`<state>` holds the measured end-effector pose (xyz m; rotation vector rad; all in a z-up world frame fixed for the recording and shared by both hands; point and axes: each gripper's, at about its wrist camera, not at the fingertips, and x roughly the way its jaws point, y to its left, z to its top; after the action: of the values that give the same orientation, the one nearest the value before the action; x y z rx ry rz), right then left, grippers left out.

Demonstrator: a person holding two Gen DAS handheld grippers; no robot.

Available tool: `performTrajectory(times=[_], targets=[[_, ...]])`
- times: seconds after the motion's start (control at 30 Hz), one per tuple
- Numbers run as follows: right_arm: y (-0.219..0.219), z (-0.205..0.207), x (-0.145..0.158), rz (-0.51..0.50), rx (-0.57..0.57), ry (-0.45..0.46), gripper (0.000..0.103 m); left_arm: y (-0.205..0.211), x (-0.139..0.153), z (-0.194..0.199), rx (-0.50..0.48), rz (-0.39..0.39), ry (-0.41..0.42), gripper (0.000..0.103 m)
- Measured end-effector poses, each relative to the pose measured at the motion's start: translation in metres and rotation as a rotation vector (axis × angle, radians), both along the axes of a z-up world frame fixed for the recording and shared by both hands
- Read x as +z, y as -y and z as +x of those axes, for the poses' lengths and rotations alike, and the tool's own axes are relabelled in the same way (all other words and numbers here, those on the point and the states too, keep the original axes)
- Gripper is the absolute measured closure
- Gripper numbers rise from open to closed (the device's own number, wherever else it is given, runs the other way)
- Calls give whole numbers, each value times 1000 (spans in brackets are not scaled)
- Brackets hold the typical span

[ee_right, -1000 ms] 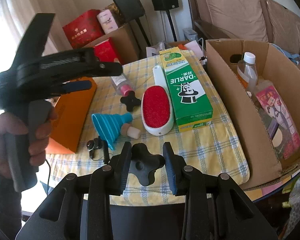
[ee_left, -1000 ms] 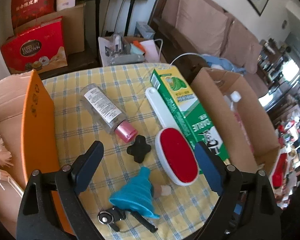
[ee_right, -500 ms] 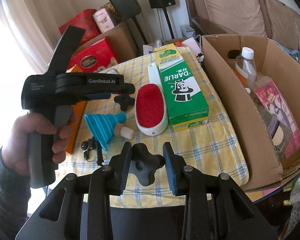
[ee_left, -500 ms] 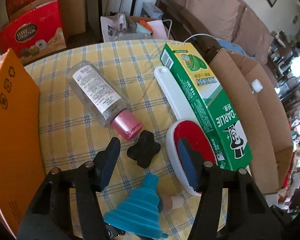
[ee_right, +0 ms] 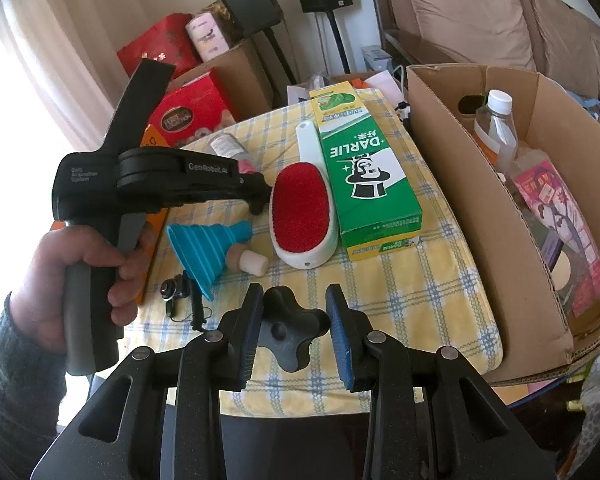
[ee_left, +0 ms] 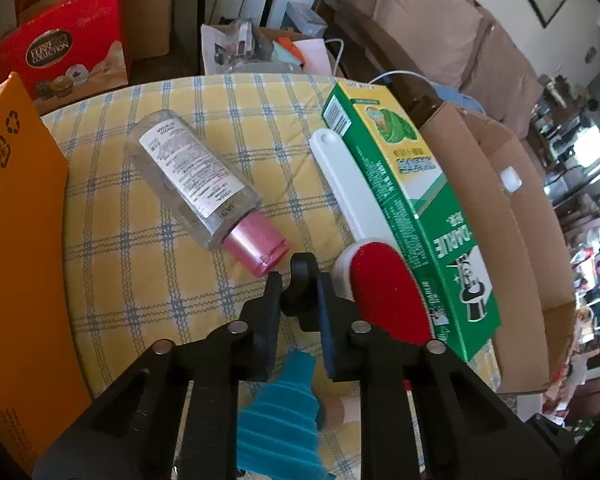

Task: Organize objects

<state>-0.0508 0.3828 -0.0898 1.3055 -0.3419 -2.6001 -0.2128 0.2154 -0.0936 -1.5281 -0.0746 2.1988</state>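
A black star-shaped knob (ee_left: 302, 268) lies on the yellow checked tablecloth (ee_left: 140, 280), between a clear bottle with a pink cap (ee_left: 192, 176) and a red-faced lint brush (ee_left: 384, 296). My left gripper (ee_left: 299, 280) points down at it, its jaws closing with the knob between them and both pads against its sides. In the right wrist view a hand holds that left gripper (ee_right: 260, 196) over the cloth. My right gripper (ee_right: 294, 308) hangs at the table's near edge, shut on a second black star knob (ee_right: 288, 332).
A green Darlie box (ee_right: 364, 168) lies beside the brush. A blue folding funnel (ee_right: 208, 244), a cork stopper (ee_right: 246, 260) and a small black clip (ee_right: 176, 290) lie nearer. An open cardboard box (ee_right: 480, 184) holding bottles stands right; an orange carton (ee_left: 16, 240) left.
My left gripper came down over the black knob on the cloth, and its jaws went from wide apart to closed around it. The right gripper kept still with its knob.
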Motion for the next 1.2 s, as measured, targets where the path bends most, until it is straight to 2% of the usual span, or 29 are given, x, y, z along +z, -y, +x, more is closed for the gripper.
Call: performTrajectory(times=[0.07, 0.3, 0.53, 0.73, 1.2], targets=[[0, 0, 1, 3, 0, -2, 71, 0, 5, 3, -7, 3, -12, 93], [4, -7, 15, 25, 4, -34, 71, 9, 28, 16, -11, 36, -60, 93], [8, -20, 35, 50, 1, -74, 71, 29, 63, 42, 0, 74, -153, 93], [13, -29, 51, 68, 4, -95, 71, 44, 85, 63, 9, 52, -237, 93], [47, -35, 79, 101, 48, -137, 71, 88, 108, 90, 62, 56, -307, 93]])
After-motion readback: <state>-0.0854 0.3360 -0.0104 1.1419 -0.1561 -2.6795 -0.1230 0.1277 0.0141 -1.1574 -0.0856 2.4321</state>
